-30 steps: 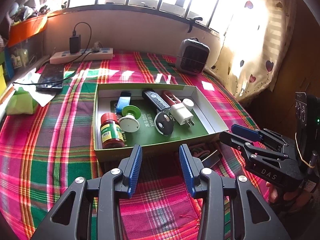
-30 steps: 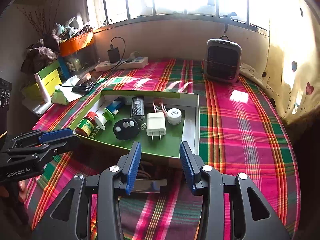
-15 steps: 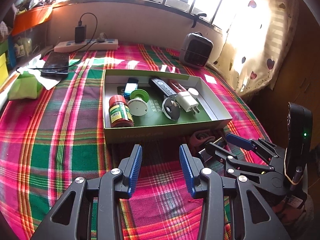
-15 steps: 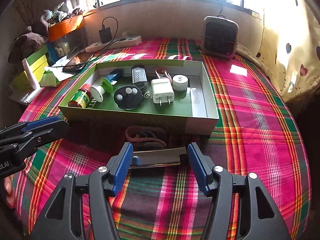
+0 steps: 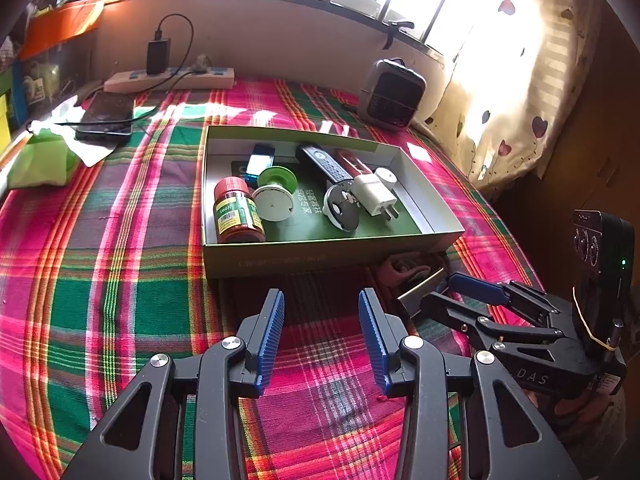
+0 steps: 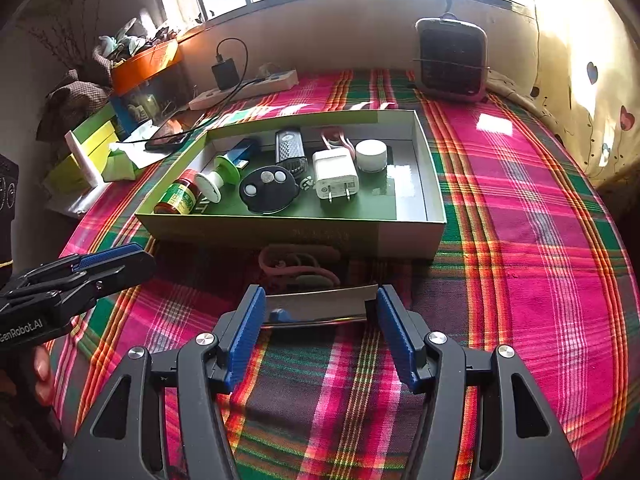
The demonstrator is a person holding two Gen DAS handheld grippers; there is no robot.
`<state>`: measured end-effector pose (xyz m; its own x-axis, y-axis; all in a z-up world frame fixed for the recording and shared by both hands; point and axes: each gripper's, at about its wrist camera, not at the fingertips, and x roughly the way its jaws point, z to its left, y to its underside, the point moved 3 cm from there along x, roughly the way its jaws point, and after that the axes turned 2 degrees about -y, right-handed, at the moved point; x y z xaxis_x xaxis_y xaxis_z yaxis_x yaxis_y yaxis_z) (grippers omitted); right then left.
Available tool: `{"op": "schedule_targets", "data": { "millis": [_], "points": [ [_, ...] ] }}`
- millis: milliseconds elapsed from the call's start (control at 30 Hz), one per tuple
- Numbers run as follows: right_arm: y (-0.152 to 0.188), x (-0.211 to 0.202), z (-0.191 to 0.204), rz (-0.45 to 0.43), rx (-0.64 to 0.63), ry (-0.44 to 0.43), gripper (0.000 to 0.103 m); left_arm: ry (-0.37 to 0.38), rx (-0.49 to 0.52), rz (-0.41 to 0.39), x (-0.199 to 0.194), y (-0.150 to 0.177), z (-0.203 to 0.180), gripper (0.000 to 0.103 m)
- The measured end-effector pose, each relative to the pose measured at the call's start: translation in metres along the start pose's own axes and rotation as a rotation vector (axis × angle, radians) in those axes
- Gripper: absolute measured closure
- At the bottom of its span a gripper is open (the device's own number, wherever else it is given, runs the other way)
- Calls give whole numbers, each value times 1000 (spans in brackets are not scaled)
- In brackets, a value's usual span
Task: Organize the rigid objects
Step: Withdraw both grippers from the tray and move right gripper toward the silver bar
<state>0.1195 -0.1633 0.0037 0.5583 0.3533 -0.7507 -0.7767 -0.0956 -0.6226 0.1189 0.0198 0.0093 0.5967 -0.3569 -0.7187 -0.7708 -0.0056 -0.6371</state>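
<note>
A green box [image 5: 328, 258] [image 6: 288, 232] on the plaid cloth holds a red jar [image 5: 237, 212], a green-and-white spool [image 5: 276, 194], a remote [image 5: 326, 162], a black key fob [image 6: 267, 190], a white charger [image 6: 335, 174] and a small white puck [image 6: 372, 155]. A flat shiny metal piece [image 6: 320, 306] [image 5: 422, 290] lies in front of the box, with a pink loop [image 6: 296, 264] behind it. My right gripper [image 6: 320, 316] [image 5: 444, 292] is open, its pads at either end of the metal piece. My left gripper [image 5: 321, 320] [image 6: 120, 264] is open and empty above the cloth.
A small heater [image 5: 390, 94] stands at the back right. A power strip [image 5: 172, 80], a phone [image 5: 106, 114] and green packets [image 5: 38, 160] lie at the back left. A curtain [image 5: 520, 80] hangs at the right.
My right gripper has moved forward and down, and its fingers now straddle the metal piece. The left gripper has drawn slightly nearer the box.
</note>
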Motion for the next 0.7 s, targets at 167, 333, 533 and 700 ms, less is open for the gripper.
{"op": "schedule_targets", "data": {
  "millis": [167, 333, 533, 700],
  "points": [
    [8, -3, 7, 21, -44, -50, 44, 0, -3, 4, 1, 1, 1, 65],
    [-3, -6, -5, -21, -54, -13, 44, 2, -4, 10, 3, 2, 1, 65],
    [-14, 7, -18, 10, -44, -55, 44, -1, -6, 18, 6, 3, 1, 65],
    [-13, 13, -18, 47, -66, -118, 44, -2, -5, 21, 8, 2, 0, 65]
  ]
}}
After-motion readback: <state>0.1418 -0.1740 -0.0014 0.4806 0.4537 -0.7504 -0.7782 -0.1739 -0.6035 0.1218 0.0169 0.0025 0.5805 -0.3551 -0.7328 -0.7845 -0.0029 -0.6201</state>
